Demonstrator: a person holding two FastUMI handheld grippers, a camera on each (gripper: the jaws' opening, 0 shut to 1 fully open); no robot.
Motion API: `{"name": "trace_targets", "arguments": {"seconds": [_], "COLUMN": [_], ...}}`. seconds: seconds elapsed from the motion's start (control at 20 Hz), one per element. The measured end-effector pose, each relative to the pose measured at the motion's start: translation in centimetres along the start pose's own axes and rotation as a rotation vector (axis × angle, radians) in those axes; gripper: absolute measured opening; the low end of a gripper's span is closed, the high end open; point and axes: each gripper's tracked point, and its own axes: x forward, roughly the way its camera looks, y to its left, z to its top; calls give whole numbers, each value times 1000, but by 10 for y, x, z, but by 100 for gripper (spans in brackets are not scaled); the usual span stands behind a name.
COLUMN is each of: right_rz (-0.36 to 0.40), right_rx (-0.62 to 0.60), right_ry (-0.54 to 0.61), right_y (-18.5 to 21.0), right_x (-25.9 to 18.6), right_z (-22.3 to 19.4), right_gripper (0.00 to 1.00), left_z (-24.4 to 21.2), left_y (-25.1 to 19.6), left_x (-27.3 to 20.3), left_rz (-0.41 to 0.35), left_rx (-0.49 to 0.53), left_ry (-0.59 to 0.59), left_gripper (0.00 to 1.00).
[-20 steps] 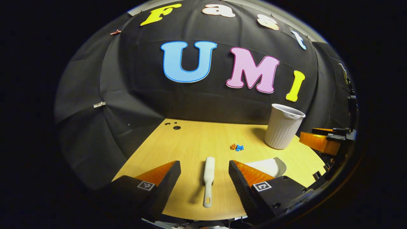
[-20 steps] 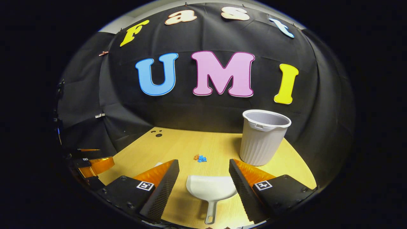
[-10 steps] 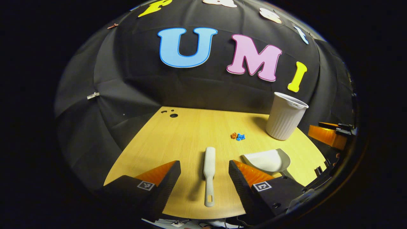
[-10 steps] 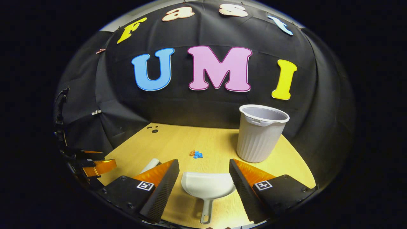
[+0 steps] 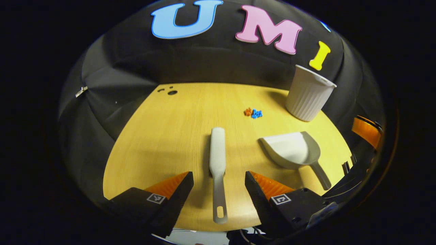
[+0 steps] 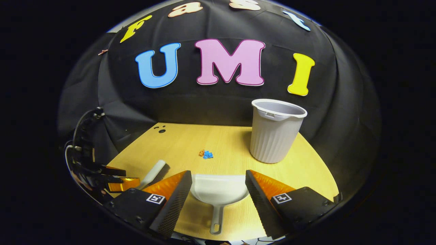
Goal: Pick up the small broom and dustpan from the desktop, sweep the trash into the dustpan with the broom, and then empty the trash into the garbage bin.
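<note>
Broom [image 5: 217, 160] lies flat on the desk [image 5: 163, 136], near its front edge, with the handle end toward that edge and the head toward the middle. In the left gripper view the left gripper [image 5: 219, 185] hangs above the handle with its 2 fingers wide open, 1 on each side of the handle, and neither finger touches it. Dustpan [image 6: 219, 190] lies on the desk to the right of the broom, also near the front edge, its handle toward this edge and its open mouth toward the middle. In the right gripper view the right gripper [image 6: 218, 190] is over the dustpan, fingers spread apart on both sides of the pan; I cannot tell if they touch it. Trash [image 5: 253, 112], a small pile of orange and blue pieces, sits near the middle of the desk, apart from both tools. Garbage bin [image 6: 276, 131] stands upright near the back right corner. The left gripper shows at the left of the right gripper view, beside the broom head [image 6: 154, 173].
</note>
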Motion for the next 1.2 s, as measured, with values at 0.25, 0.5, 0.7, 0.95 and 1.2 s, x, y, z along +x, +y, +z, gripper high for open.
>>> {"name": "trace_targets", "arguments": {"seconds": [0.25,0.5,0.7,0.95,1.2], "right_rz": [-12,-41,-52,-46,-9], "right_rx": [33,83,87,92,89], "right_ry": [79,141,176,215,284], "right_y": [-9,-24,-27,-26,-16], "right_x": [-9,-14,-15,-15,-6], "right_z": [-29,-52,-63,-75,-89], "right_gripper": [98,98,99,99,99], "left_z": [-19,-30,-37,-33,-32], "left_y": [7,11,10,4,3], "left_x": [47,72,86,94,94], "left_rz": [47,73,85,86,112], "left_rx": [-16,8,-23,7,-37], "left_ry": [173,283,332,312,297], "left_gripper": [96,94,86,67,41]}}
